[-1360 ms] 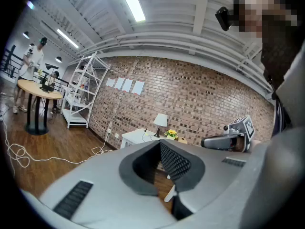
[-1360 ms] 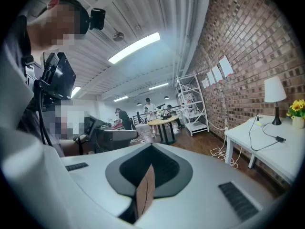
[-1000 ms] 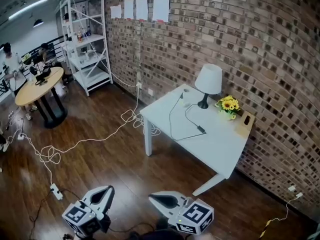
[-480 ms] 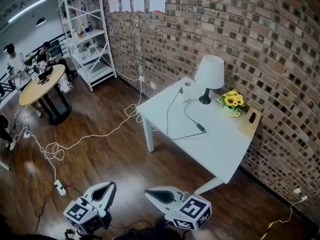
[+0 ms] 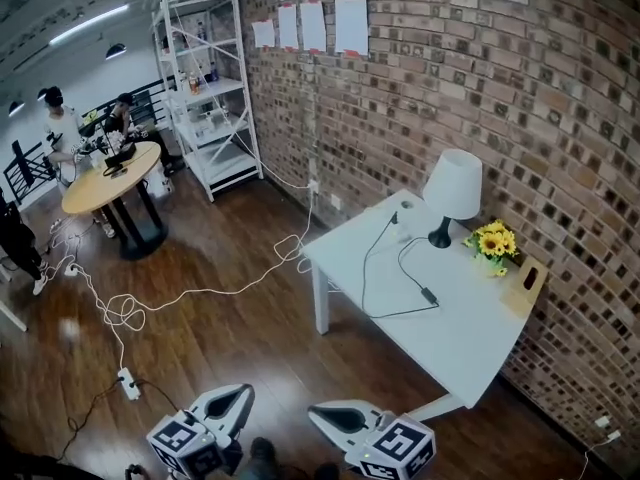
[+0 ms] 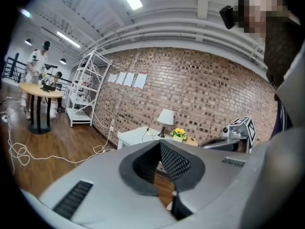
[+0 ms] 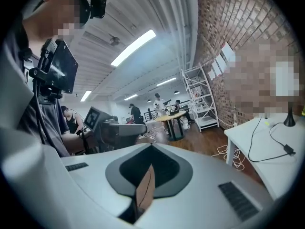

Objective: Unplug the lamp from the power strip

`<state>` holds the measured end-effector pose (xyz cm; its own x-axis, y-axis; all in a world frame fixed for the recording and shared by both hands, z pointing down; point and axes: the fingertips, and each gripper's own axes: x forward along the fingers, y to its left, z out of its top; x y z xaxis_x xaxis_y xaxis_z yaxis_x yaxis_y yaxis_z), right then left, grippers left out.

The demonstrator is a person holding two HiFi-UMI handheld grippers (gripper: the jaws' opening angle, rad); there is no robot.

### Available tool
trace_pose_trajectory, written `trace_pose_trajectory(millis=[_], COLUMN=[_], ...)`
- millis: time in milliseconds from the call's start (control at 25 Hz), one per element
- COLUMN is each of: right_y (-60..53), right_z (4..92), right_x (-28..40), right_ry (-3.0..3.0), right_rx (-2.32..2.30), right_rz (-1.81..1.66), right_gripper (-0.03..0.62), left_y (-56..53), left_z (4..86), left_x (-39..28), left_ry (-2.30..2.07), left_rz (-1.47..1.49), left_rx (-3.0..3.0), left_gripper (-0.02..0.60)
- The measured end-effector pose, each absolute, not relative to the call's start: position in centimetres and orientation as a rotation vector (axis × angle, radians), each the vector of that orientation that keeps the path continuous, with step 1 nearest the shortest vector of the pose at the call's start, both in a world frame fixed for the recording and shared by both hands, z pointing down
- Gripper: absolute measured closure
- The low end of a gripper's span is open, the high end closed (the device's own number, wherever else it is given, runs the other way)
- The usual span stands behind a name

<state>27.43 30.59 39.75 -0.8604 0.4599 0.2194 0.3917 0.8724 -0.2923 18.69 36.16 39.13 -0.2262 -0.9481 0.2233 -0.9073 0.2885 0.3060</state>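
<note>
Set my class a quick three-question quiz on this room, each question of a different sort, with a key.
1. True or false: the lamp stands on the white table.
2. Which thing stands beside the lamp? A sunflowers; B a laptop; C a kettle.
3. How many paper sheets hang on the brick wall?
Key: 1 true; 2 A; 3 four.

White table (image 5: 470, 338) stands against the brick wall. On top: lamp (image 5: 452, 186) with white shade at the far side, potted sunflowers (image 5: 494, 241) just beside it, wooden block (image 5: 527, 284) at the wall edge, black cord (image 5: 385, 268) looping across. Wooden floor (image 5: 230, 338): long white cable (image 5: 180, 293) in loose coils, white power strip (image 5: 129, 383).
</note>
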Motion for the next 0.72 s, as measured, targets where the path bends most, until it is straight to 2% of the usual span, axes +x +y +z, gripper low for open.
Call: trace_pose_trajectory(millis=[240,720], right_y=[30.3,33.0], right_z=[39.3,39.7], right_x=[23.4,11.3], right_ry=[-2.751,-2.767], right_rx=[-0.616,-0.555], right_rz=[0.333,0.341], right_gripper=[0.602,0.602], left_y=[35.6,38.1], left_z=[39.5,39.7], left_x=[15.5,3.6], left_ry=[-2.181,-2.134], left_rz=[-0.165,-0.169], left_rx=[1.723,1.757], left_gripper=[0.568,0.568])
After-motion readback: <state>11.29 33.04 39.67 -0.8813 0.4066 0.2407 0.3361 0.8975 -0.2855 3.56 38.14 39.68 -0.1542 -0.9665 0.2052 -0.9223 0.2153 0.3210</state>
